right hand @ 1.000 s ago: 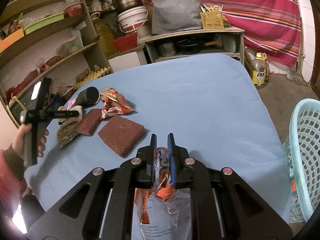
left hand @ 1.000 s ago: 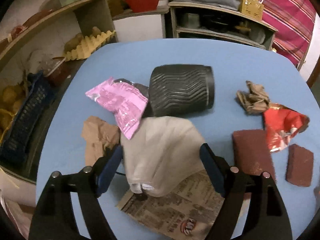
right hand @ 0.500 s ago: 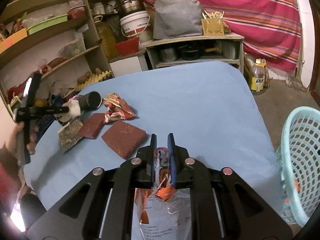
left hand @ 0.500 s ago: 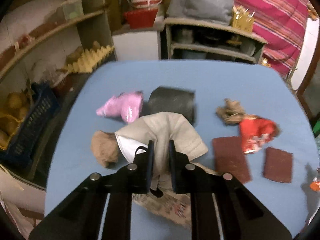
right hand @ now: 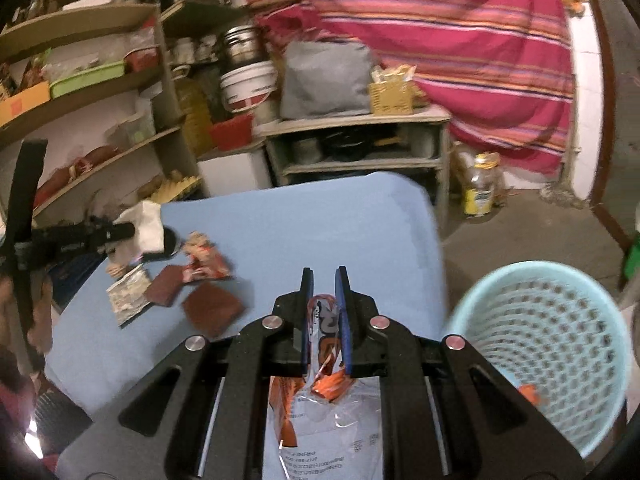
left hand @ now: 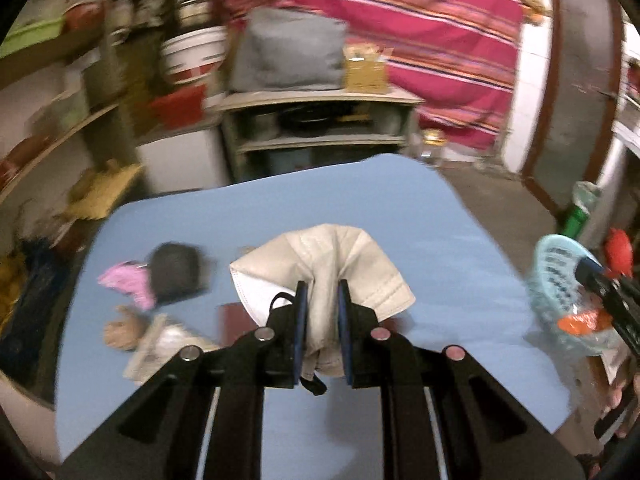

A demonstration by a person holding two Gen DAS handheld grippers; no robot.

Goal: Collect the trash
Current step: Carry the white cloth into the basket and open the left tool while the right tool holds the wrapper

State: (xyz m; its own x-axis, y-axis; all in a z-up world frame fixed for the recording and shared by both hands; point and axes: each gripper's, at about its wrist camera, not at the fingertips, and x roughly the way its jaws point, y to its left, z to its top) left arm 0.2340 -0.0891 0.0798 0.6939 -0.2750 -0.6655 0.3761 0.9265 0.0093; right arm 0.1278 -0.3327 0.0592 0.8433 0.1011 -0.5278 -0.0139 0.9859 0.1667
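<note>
- A beige face mask [left hand: 340, 264], creased and white inside, with a dark ear loop, is pinched by the left tongs [left hand: 322, 316] above the blue tabletop [left hand: 440, 240].
- A clear orange-printed wrapper [right hand: 324, 364] is clamped in the right tongs [right hand: 325, 312], hanging near the pale blue basket [right hand: 560, 320].
- Both tongs are pointed forward and downward.
</note>
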